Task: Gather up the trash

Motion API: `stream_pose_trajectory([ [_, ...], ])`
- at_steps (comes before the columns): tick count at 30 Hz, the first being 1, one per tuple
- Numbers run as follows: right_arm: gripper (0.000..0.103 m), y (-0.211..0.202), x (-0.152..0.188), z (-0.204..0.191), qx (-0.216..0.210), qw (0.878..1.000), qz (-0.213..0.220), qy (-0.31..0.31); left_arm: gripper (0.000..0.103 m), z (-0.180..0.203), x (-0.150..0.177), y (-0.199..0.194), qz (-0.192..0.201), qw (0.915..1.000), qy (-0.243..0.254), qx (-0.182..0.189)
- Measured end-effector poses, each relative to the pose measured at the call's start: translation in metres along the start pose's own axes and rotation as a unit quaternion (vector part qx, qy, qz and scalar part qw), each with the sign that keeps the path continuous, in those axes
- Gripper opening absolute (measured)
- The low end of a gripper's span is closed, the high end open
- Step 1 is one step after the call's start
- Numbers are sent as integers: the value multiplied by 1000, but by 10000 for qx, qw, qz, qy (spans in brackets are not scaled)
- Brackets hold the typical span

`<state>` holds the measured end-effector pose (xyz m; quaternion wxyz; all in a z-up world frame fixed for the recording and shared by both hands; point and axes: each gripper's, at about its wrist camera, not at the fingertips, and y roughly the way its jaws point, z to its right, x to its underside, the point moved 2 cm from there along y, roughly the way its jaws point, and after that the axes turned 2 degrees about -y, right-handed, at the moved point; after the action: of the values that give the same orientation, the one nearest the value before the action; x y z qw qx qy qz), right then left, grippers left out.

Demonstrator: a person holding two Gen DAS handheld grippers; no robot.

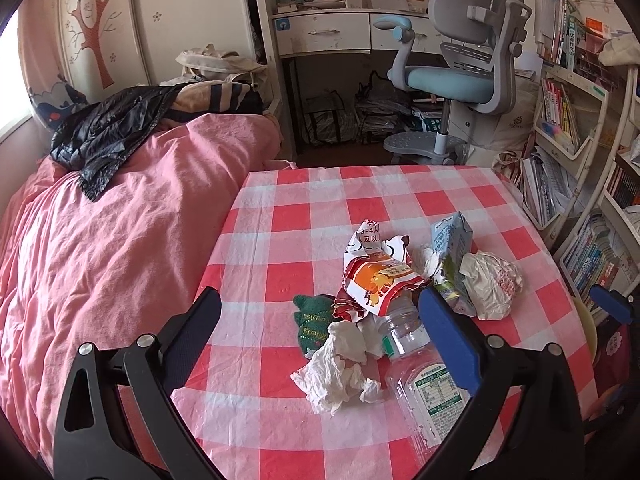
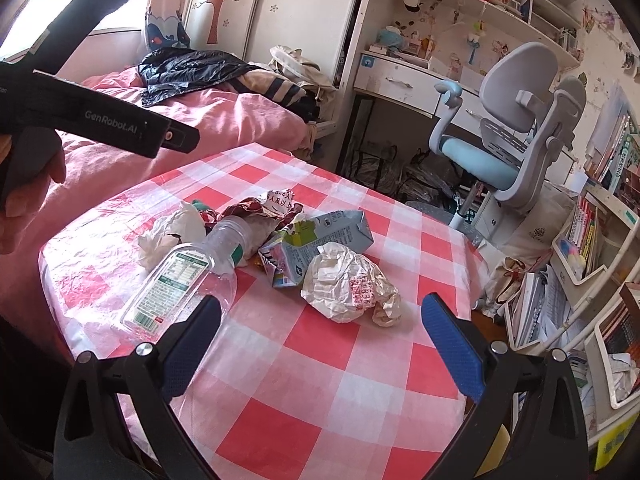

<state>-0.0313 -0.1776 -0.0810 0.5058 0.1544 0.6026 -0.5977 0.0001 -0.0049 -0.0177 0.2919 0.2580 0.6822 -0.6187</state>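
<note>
Counting the trash on the checked tablecloth point(image 2: 304, 392) gave one clear plastic bottle point(image 2: 180, 276), one flattened drink carton point(image 2: 320, 240), one crumpled red-and-orange wrapper point(image 1: 376, 280), one ball of printed paper point(image 2: 348, 284), one green knitted piece point(image 1: 314, 320) and at least two wads of white tissue point(image 1: 340, 368) (a third small scrap beside the carton was too tangled to count for sure). All of it lay bunched together in the middle of the table.

The left gripper point(image 1: 320, 340) hung released, its jaws spread wide, with the tissue and the green piece framed between them at lower centre of the left wrist view; the bottle lay against the inner side of the right-hand finger there, though contact could not be told. The right gripper point(image 2: 320, 340) was likewise released and empty, the paper ball sitting just above the gap between its fingers at centre frame, the bottle's base near the left-hand finger.

Bare cloth stretched in the lower half of the right wrist view, up to the near edge. The pink bed point(image 1: 120, 240) pressed against the table at frame left; a bookshelf point(image 2: 580, 240) and desk chair point(image 2: 516, 140) crowded the right and upper right.
</note>
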Motion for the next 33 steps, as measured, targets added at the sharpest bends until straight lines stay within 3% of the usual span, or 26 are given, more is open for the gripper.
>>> stream_pose_trajectory([
  [33, 97, 5, -1, -9, -79, 9998, -92, -133, 96, -2, 0, 3, -141, 9999, -67, 68],
])
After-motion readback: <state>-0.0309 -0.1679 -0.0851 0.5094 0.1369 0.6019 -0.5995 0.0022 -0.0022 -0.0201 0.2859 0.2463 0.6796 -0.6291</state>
